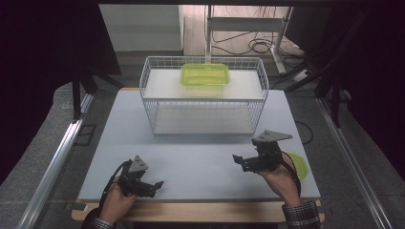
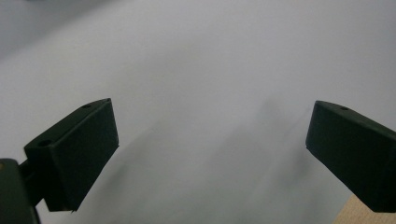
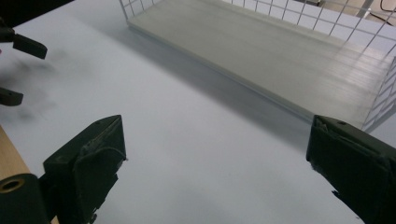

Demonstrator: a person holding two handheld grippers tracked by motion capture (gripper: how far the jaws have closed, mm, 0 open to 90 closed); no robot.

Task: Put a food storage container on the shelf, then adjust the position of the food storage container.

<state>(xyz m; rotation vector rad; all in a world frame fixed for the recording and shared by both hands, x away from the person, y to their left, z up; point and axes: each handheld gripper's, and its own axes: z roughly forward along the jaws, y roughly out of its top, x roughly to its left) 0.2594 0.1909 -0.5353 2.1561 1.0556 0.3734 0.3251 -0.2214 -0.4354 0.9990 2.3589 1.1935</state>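
Both black grippers, left (image 1: 154, 185) and right (image 1: 238, 160), hover spread apart, gripping nothing, lime-green plastic container (image 1: 205, 74) on the white wire rack (image 1: 204, 95) at 12 o'clock.

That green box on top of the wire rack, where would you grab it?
Probably by its near long rim, coming from the front and above with the right tool. The green box lies flat and open-topped on the wire rack, its raised lip facing the person.

The black two-jaw tongs (image 2: 210, 154) are standing wide apart with nothing between them, reaching over the pale grey-white tabletop (image 2: 201, 70); its light wooden edge (image 2: 350, 215) is showing at lower right.
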